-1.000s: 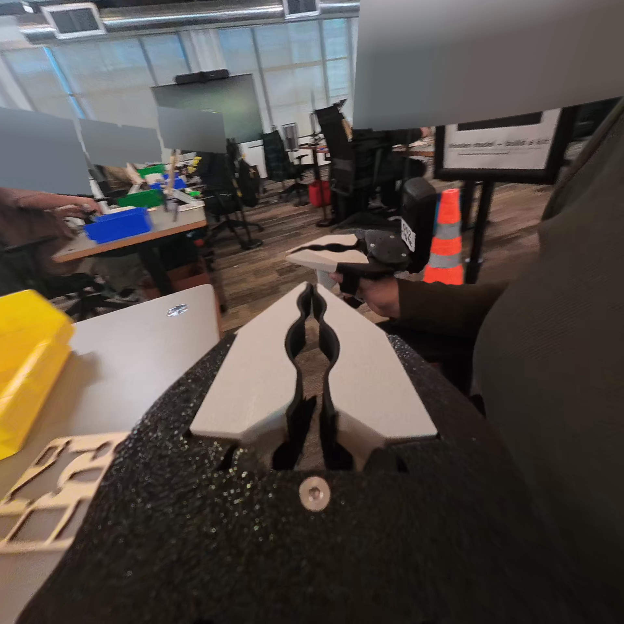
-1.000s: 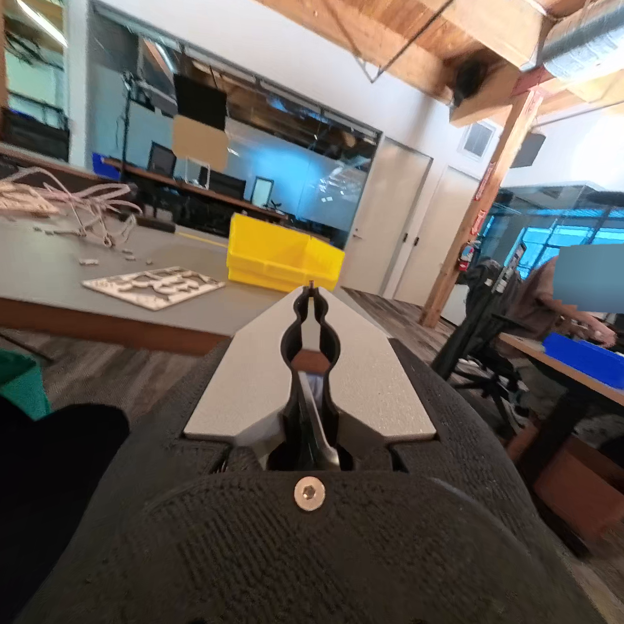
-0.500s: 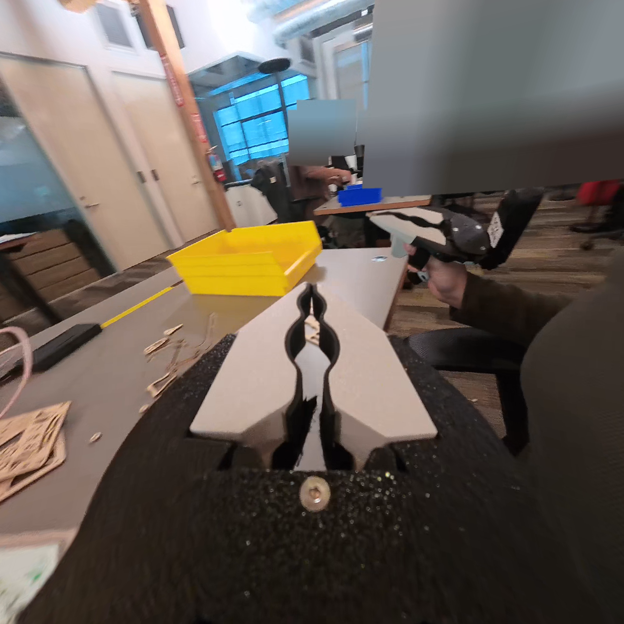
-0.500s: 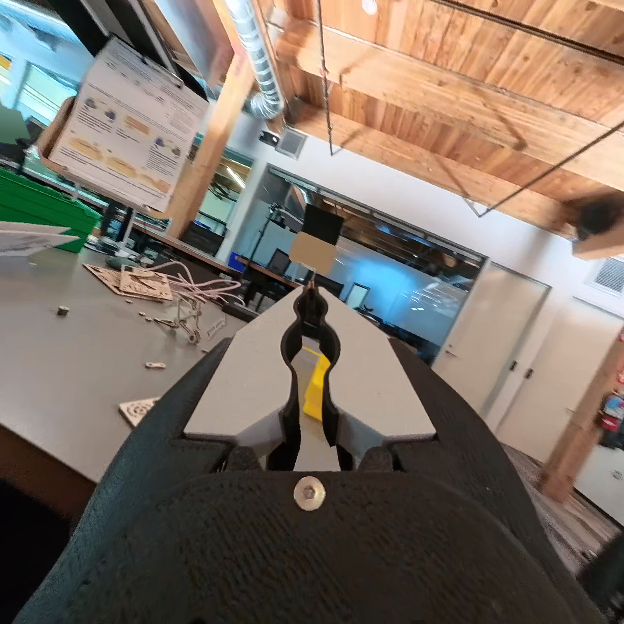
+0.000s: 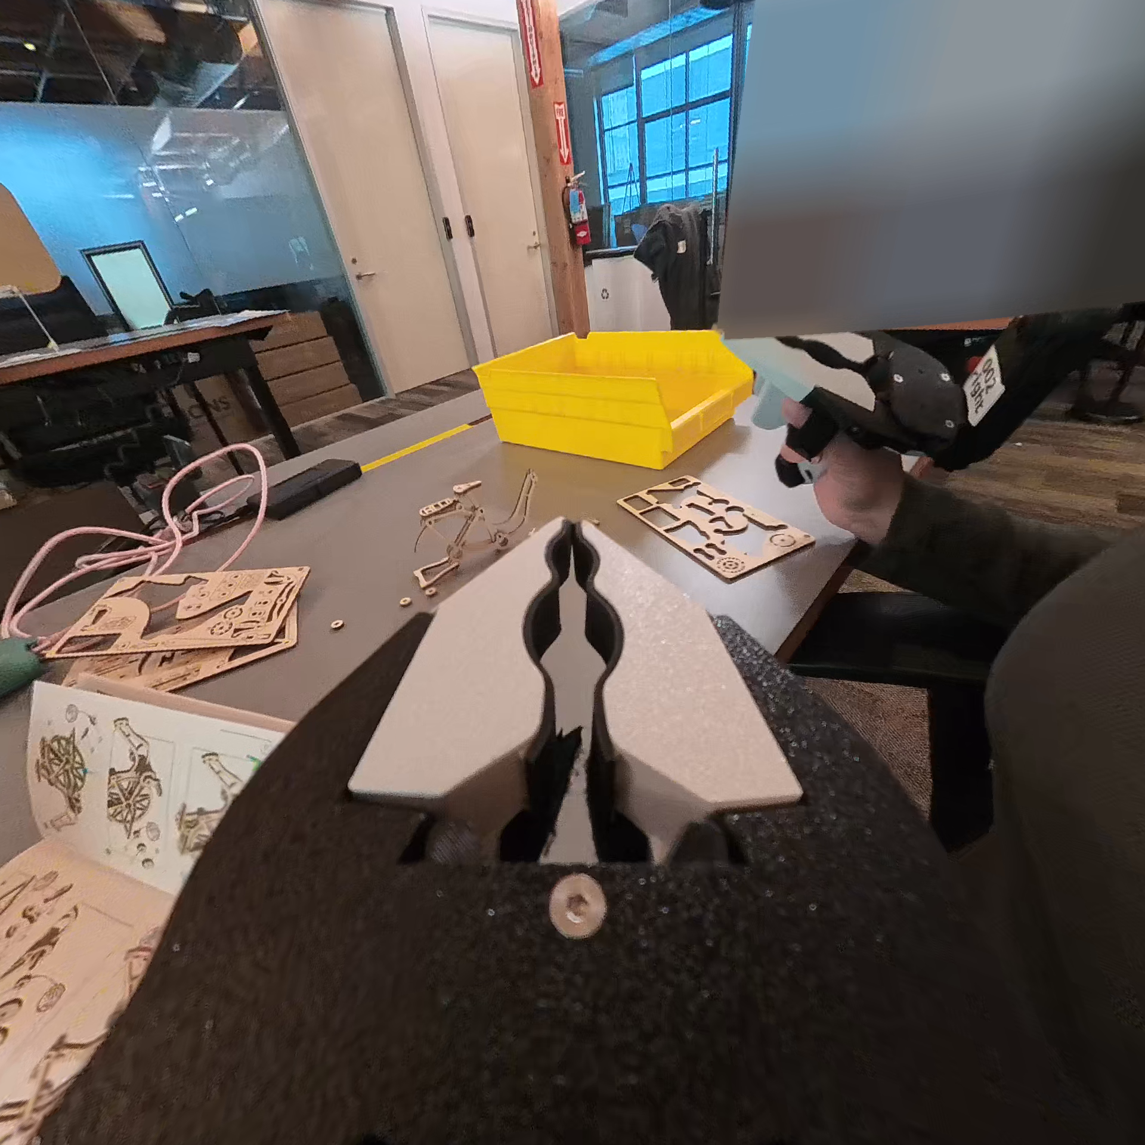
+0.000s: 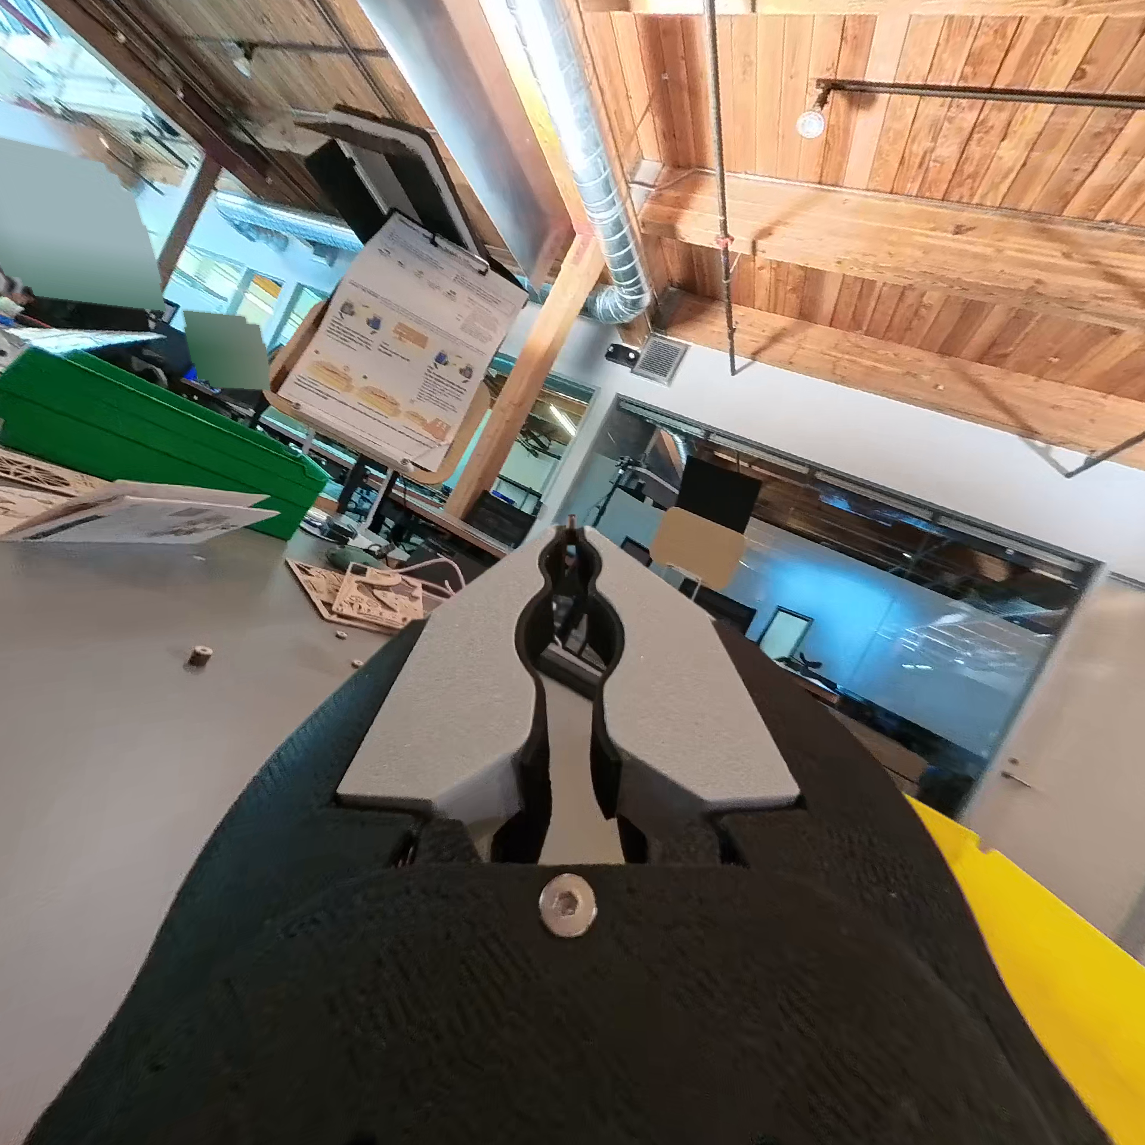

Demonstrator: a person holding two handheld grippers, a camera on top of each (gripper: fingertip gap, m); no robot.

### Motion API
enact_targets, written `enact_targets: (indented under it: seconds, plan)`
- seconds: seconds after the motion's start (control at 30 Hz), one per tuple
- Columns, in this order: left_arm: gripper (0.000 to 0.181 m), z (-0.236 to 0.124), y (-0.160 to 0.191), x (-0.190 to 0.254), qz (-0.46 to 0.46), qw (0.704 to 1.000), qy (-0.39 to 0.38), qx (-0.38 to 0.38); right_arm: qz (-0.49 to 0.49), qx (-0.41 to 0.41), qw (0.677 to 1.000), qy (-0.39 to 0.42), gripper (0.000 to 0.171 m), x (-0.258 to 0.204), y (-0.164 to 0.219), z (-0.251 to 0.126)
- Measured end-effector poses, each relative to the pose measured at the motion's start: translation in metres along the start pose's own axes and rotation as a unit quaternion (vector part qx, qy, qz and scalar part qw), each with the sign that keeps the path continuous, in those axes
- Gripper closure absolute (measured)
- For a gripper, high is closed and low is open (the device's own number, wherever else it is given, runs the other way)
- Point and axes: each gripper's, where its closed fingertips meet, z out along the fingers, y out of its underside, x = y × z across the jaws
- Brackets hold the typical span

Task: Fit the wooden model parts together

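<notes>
Both grippers are seen pressed together: the left gripper (image 5: 573,538) empty, the right gripper (image 6: 570,538) pinching a tiny pin (image 6: 569,525). The half-built wooden bicycle (image 5: 472,534), frame centre, is judged not yet approached; alignment is called for.

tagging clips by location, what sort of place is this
Most likely an open-plan office or lab workspace: glass-walled rooms, an exposed wooden ceiling with ducting, and a grey worktable holding wooden part sheets and a yellow bin.
</notes>
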Motion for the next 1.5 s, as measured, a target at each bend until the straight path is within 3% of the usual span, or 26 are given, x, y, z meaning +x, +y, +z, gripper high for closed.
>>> enact_targets:
  seconds: [0.27, 0.5, 0.87, 1.13, 1.33, 1.5]
  plan:
    - [0.181, 0.019, 0.017, 0.017, -0.013, 0.999, 0.041, -0.011, -0.001, 0.003, 1.000, -0.014, 0.171, -0.012, -0.003, 0.003]
    - [0.181, 0.050, 0.022, 0.047, -0.014, 0.993, 0.116, 0.001, -0.036, -0.073, 0.997, 0.013, 0.170, -0.007, 0.006, -0.046]
    - [0.181, 0.106, 0.005, 0.154, -0.004, 0.951, 0.307, 0.034, -0.103, -0.183, 0.963, 0.166, 0.171, 0.050, -0.022, -0.182]
    - [0.181, 0.114, 0.004, 0.242, 0.008, 0.906, 0.423, 0.024, -0.108, -0.261, 0.932, 0.226, 0.170, 0.065, -0.040, -0.280]
    - [0.181, 0.114, 0.024, 0.319, -0.037, 0.874, 0.483, 0.033, -0.138, -0.373, 0.874, 0.278, 0.170, 0.072, -0.069, -0.406]
    - [0.181, 0.132, 0.069, 0.409, -0.067, 0.832, 0.551, -0.014, -0.153, -0.439, 0.826, 0.318, 0.170, 0.066, -0.110, -0.498]
